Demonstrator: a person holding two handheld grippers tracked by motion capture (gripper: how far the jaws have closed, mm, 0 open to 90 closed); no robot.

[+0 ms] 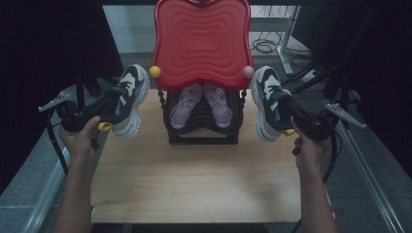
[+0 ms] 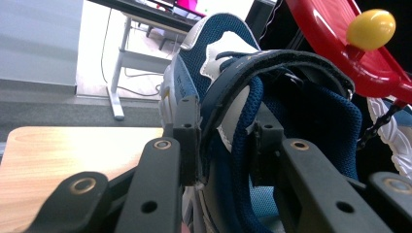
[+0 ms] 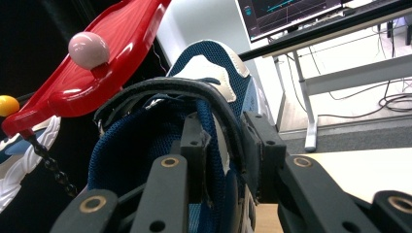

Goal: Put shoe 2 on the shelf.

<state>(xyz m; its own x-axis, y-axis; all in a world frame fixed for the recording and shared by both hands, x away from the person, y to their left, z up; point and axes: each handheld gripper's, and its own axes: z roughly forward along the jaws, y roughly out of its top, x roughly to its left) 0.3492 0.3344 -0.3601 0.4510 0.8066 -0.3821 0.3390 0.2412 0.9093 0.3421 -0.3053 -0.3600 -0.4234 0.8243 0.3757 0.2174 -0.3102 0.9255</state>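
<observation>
From above, the left gripper [image 1: 112,99] holds a navy-white sneaker [image 1: 128,101] left of the black rack [image 1: 201,127]; the right gripper [image 1: 284,103] holds its mate [image 1: 266,103] right of the rack

Left gripper view: jaws clamp the sneaker collar [image 2: 233,82]

Right gripper view: jaws clamp the other's collar [image 3: 214,104]

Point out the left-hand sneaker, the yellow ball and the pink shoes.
left-hand sneaker [image 1: 130,99]: high view, its side panel.
yellow ball [image 1: 155,72]: high view, its centre.
pink shoes [image 1: 217,103]: high view, the right shoe's upper.
</observation>
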